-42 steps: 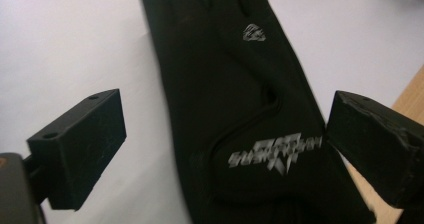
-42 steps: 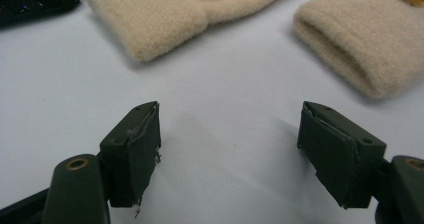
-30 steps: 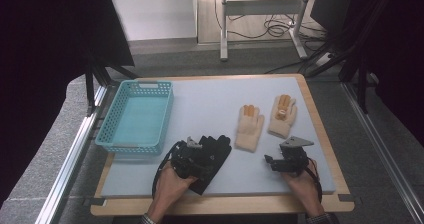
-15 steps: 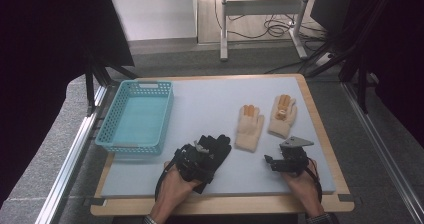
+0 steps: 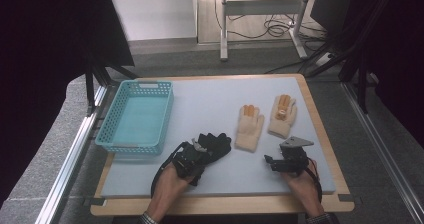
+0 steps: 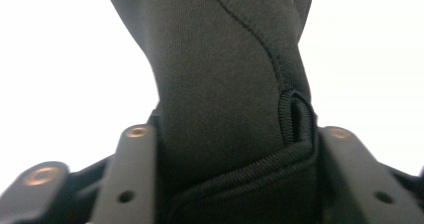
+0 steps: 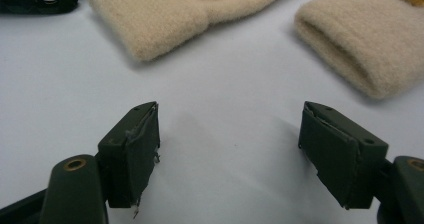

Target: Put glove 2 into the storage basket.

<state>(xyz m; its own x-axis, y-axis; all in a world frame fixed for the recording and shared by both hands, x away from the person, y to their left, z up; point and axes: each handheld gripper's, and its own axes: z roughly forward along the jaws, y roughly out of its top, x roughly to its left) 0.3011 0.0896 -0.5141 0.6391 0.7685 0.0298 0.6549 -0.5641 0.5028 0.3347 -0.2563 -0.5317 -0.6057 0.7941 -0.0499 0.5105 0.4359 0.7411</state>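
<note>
The left gripper [image 5: 196, 156] has just closed its jaws and now grasps the cuff of a black glove [image 6: 225, 84], which lies on the table [image 5: 210, 99] right ahead of it. A small pale mark near the glove's top edge is too cut off to read. The right gripper [image 7: 230, 154] rests released, jaws wide, with two beige gloves [image 7: 165, 6] just ahead. A blue basket [image 5: 137, 116] sits ahead-left of the left gripper.

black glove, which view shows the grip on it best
The left gripper view: the black glove sits cuff-first between the left gripper's jaws, which have just been closing on it. The high view shows its whole shape, partly under the gripper. The right gripper view catches a dark corner.
</note>
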